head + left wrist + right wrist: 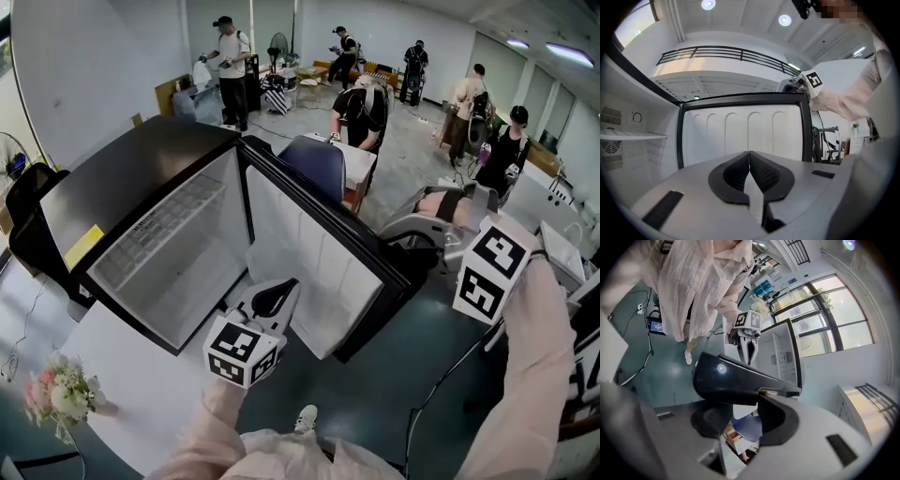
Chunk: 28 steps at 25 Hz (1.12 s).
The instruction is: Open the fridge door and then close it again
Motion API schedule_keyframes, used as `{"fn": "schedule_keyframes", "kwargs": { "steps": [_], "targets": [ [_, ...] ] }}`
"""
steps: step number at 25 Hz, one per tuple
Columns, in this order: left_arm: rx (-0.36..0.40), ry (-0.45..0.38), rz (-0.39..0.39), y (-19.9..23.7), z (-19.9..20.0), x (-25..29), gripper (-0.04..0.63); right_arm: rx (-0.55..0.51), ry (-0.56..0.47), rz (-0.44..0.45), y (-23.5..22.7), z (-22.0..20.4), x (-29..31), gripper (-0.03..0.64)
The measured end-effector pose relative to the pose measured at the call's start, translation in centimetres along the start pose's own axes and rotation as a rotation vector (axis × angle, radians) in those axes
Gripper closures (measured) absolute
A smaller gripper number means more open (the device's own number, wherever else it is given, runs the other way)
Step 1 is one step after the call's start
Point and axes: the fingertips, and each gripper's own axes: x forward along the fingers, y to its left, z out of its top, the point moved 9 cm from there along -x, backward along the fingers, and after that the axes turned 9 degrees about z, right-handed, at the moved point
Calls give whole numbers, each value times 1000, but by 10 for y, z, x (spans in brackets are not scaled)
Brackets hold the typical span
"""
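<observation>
1. The left gripper [749, 158] has its jaws pressed together with nothing between them. They aim at the white inner liner of the fridge door [745, 133], close to its lower part.
2. The right gripper [743, 416] has its jaws moderately apart. The door's black outer edge lies across their tips and is not pinched between them; I cannot tell whether it touches them.
3. The fridge [131, 187] stands on the white bench [122, 384]. Its door is swung wide, so the white cavity and its wire shelf are exposed.
4. Opening looks complete and closing is what remains. The right gripper sits at the door's free edge and seems well placed to push it home.
5. No brand name can be read anywhere. A yellow sticker [82, 246] on the black casing is too small to make out. The marker cube [494, 267] on each gripper carries only black-and-white square patterns, no words.
</observation>
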Motion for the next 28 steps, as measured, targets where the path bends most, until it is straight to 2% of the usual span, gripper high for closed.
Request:
{"fn": "schedule_keyframes", "kwargs": {
  "steps": [13,28],
  "targets": [
    [-4,6,-7,-1,4,-5,584,20,16,-1,-1,0,-5,459],
    [-11,14,29,16,-4,-72,584,95,58,-4,-10,35,2,459]
  ]
}}
